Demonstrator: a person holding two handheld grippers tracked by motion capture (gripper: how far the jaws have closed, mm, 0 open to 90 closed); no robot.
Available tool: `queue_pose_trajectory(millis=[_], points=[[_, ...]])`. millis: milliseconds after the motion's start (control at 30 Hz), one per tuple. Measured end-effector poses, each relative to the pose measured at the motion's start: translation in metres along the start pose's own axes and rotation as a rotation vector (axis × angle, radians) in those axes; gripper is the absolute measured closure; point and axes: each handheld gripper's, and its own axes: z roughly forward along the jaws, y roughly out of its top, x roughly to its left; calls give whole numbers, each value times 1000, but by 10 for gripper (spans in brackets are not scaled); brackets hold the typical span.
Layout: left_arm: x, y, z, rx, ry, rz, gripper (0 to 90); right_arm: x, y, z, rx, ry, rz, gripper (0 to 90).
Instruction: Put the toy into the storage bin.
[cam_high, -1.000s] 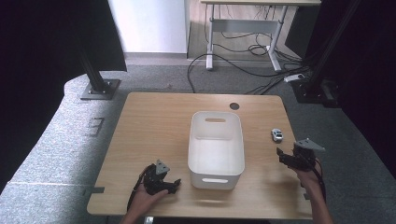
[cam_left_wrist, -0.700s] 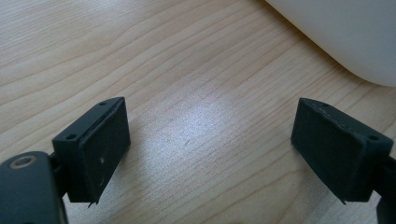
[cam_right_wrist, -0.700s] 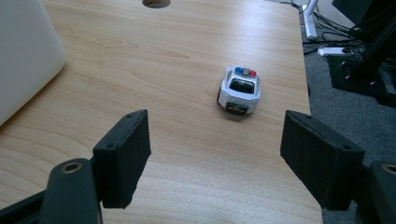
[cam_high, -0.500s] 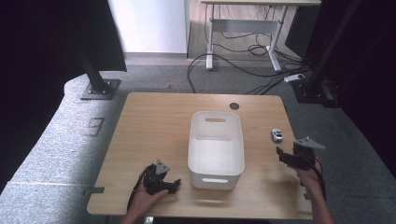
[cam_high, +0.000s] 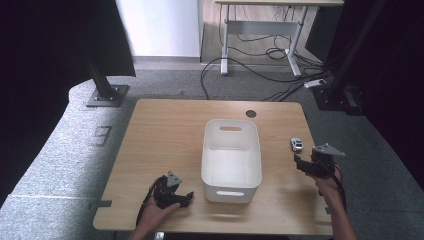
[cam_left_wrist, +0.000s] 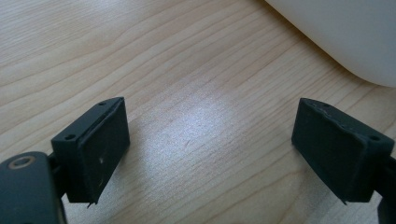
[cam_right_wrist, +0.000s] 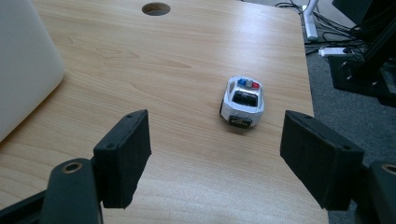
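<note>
A small white toy police car (cam_right_wrist: 242, 101) with blue and red roof lights stands on the wooden table (cam_high: 165, 135) near its right edge; the car (cam_high: 296, 144) lies just beyond my right gripper (cam_high: 301, 165). The right gripper (cam_right_wrist: 217, 154) is open, its jaws wide apart, and the car is a short way ahead of them, between their lines. A white plastic bin (cam_high: 231, 152) with handle slots sits mid-table and looks empty. My left gripper (cam_high: 182, 199) rests low at the front left beside the bin. It (cam_left_wrist: 212, 147) is open over bare wood, with the bin's corner (cam_left_wrist: 345, 37) ahead on the right.
A round cable hole (cam_high: 251, 113) is cut in the table's far side, also ahead in the right gripper view (cam_right_wrist: 156, 8). The table's right edge (cam_right_wrist: 314, 107) drops to a grey floor with cables and black stands (cam_high: 345, 97).
My right gripper has edged slightly nearer to the toy car. The left gripper and the bin have stayed put.
</note>
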Motion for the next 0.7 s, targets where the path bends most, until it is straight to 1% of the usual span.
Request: queue_pose_trajectory(millis=[267, 400, 533, 700], points=[[0, 0, 0, 0, 0, 0, 114, 0, 9, 3, -2, -10, 9, 249], [0, 0, 0, 0, 0, 1, 114, 0, 13, 6, 6, -17, 21, 250], [0, 0, 0, 0, 0, 0, 114, -2, 15, 10, 15, -15, 40, 250], [0, 0, 0, 2, 0, 2, 113, -2, 19, 14, 21, -13, 44, 248]])
